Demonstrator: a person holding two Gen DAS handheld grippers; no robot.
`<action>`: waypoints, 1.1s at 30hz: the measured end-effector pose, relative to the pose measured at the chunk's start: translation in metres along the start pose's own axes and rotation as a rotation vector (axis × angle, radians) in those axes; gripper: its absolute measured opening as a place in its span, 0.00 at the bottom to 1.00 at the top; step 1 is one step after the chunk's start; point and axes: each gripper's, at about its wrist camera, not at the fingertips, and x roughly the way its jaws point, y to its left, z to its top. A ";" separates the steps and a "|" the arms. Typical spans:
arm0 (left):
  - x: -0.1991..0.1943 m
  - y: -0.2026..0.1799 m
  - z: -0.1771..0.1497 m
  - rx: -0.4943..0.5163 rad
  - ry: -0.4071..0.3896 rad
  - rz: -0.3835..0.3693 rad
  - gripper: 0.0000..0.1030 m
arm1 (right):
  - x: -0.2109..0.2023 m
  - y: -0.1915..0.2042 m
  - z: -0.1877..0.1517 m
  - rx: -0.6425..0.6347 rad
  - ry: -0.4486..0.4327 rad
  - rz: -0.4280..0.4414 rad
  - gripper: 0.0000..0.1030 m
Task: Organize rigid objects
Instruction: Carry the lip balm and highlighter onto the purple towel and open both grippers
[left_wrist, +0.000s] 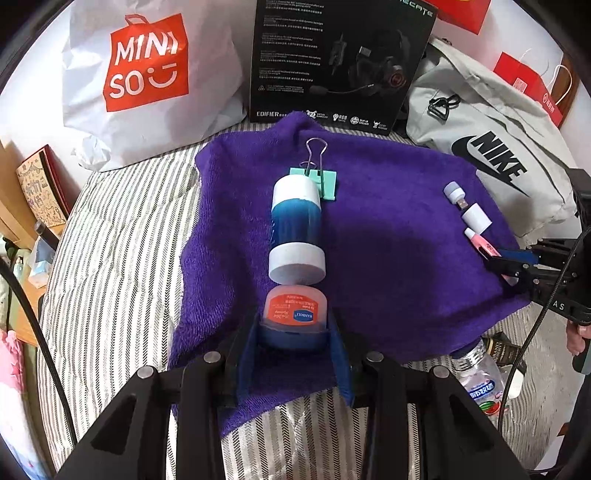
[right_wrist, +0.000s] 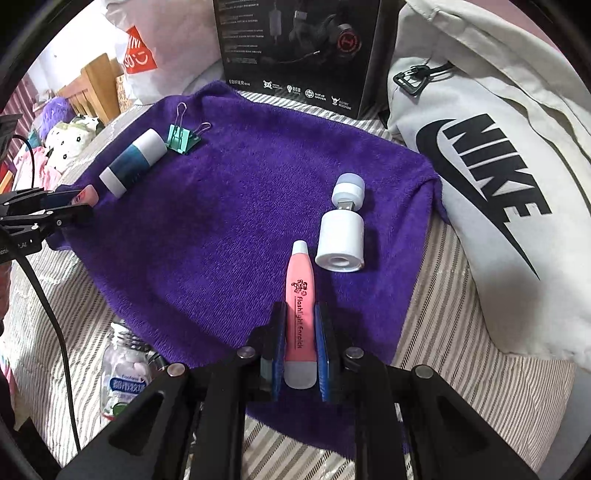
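A purple towel (left_wrist: 388, 258) lies on the striped bed. My left gripper (left_wrist: 293, 325) is shut on a small orange-labelled jar (left_wrist: 293, 310), held just behind a blue and white cylinder (left_wrist: 295, 225) and a green binder clip (left_wrist: 319, 177). My right gripper (right_wrist: 300, 317) is shut on a pink flashlight earpick (right_wrist: 300, 306), next to a white USB light with its cap off (right_wrist: 341, 229). The right gripper shows in the left view (left_wrist: 509, 266); the left gripper shows in the right view (right_wrist: 66, 206).
A Miniso bag (left_wrist: 147, 74), a black Edifier box (left_wrist: 332, 59) and a grey Nike bag (left_wrist: 498, 147) stand behind the towel. A plastic bottle (left_wrist: 480, 384) lies at the towel's near edge. Cables hang beside both grippers.
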 end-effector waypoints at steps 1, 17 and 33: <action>0.002 0.001 0.000 -0.001 0.003 0.001 0.34 | 0.002 0.000 0.001 -0.003 0.003 -0.002 0.15; 0.021 -0.004 0.008 0.058 0.076 0.058 0.34 | 0.012 -0.001 0.003 -0.020 0.021 -0.006 0.15; 0.019 -0.007 0.013 0.009 0.130 0.027 0.56 | -0.004 -0.004 -0.004 0.022 0.003 0.023 0.40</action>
